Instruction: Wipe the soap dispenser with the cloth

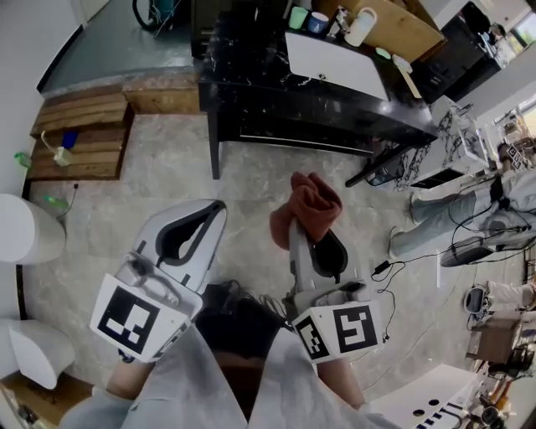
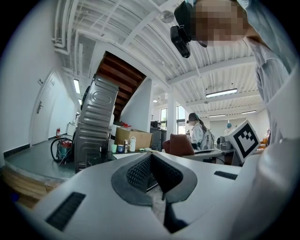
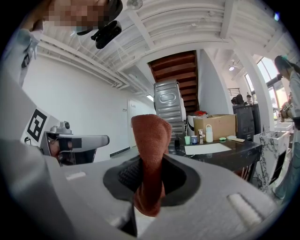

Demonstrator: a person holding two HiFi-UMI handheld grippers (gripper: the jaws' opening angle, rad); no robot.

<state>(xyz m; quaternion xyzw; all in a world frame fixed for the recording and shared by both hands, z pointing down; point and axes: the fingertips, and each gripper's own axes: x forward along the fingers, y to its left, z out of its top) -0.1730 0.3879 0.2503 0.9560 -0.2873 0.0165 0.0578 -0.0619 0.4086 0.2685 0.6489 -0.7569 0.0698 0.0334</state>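
Right gripper [image 1: 306, 235]: its jaws are clamping down on the rust-brown cloth [image 1: 308, 208], which is standing up out of them and flopping over at the top.
Left gripper [image 1: 216, 208]: it is hanging over the floor with its jaws pressed together on nothing.
Soap dispenser [image 1: 360, 26]: the white pump bottle is standing upright at the far side of the black table [image 1: 251, 92]. It is beside a cardboard box [image 1: 394, 25] and some small cups [image 1: 298, 17], well apart from both grippers.
How the cloth is likely handling: it is soft and light, sagging wherever it is unsupported, so the loose top is the part to wipe with.
How the dispenser is likely handling: it is probably a stiff, smooth plastic bottle. It looks tall, light and easy to tip or slide under a sideways wipe.
Where to take hold: I am judging the body below the pump to be the safest grip for the free left gripper. The pump head would probably give under a pinch.
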